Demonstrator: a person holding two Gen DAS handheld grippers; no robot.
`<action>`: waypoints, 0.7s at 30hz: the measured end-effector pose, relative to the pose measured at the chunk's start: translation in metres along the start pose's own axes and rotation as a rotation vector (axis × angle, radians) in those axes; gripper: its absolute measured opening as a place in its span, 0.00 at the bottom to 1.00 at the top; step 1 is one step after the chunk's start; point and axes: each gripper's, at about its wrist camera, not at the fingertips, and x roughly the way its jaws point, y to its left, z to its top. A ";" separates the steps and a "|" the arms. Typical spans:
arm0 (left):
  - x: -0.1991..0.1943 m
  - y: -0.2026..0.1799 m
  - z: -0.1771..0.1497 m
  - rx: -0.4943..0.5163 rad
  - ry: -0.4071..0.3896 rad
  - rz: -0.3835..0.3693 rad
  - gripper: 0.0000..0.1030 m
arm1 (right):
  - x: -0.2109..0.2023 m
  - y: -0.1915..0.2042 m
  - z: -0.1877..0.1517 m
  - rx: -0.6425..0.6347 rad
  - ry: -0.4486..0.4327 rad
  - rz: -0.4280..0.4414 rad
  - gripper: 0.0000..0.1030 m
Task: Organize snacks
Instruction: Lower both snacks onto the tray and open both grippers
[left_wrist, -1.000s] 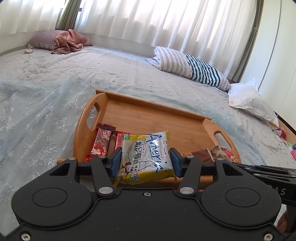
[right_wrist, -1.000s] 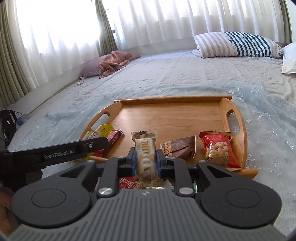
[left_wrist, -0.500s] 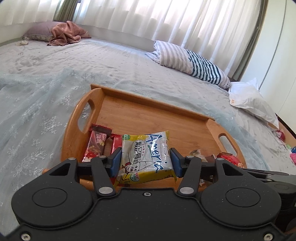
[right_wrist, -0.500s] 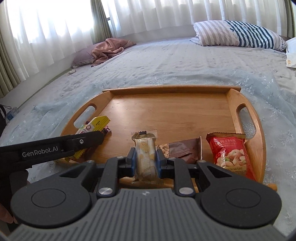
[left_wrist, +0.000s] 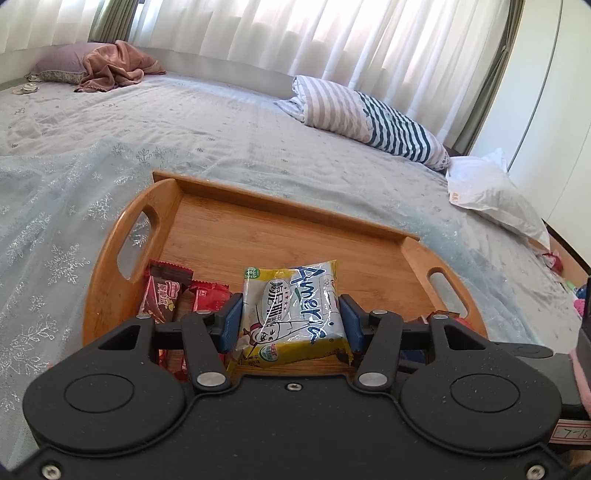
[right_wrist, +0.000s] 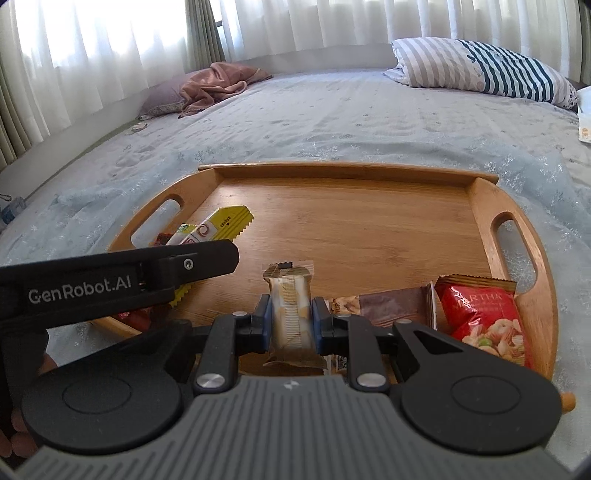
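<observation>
A wooden tray (left_wrist: 258, 236) (right_wrist: 369, 229) with two handles lies on the bed. My left gripper (left_wrist: 291, 321) is shut on a yellow and white snack packet (left_wrist: 295, 314), held over the tray's near left part. Red and brown wafer packets (left_wrist: 173, 295) lie in the tray just left of it. My right gripper (right_wrist: 291, 319) is shut on a slim beige bar (right_wrist: 290, 310) above the tray's near edge. A brown packet (right_wrist: 395, 304) and a red nut bag (right_wrist: 484, 321) lie to its right. In the right wrist view the left gripper's body (right_wrist: 110, 284) crosses the left side, with the yellow packet's end (right_wrist: 225, 221) showing past it.
The tray's far half (right_wrist: 351, 210) is bare wood. A striped pillow (left_wrist: 369, 118) and a white bag (left_wrist: 495, 192) lie on the bed at the right, a pink blanket (left_wrist: 110, 70) on a pillow at the far left. Curtains line the back.
Both grippers have moved forward over the tray with their packets still held; the tray looks larger and nearer in both views.
</observation>
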 end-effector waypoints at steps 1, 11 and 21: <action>0.002 0.000 0.000 -0.001 0.005 -0.002 0.50 | 0.000 -0.001 0.000 0.002 0.001 -0.006 0.25; 0.012 -0.005 -0.002 0.023 0.022 0.026 0.51 | -0.007 0.000 0.000 -0.018 -0.015 -0.072 0.46; 0.013 -0.005 -0.003 0.039 0.023 0.047 0.51 | -0.027 0.010 -0.001 -0.082 -0.066 -0.138 0.69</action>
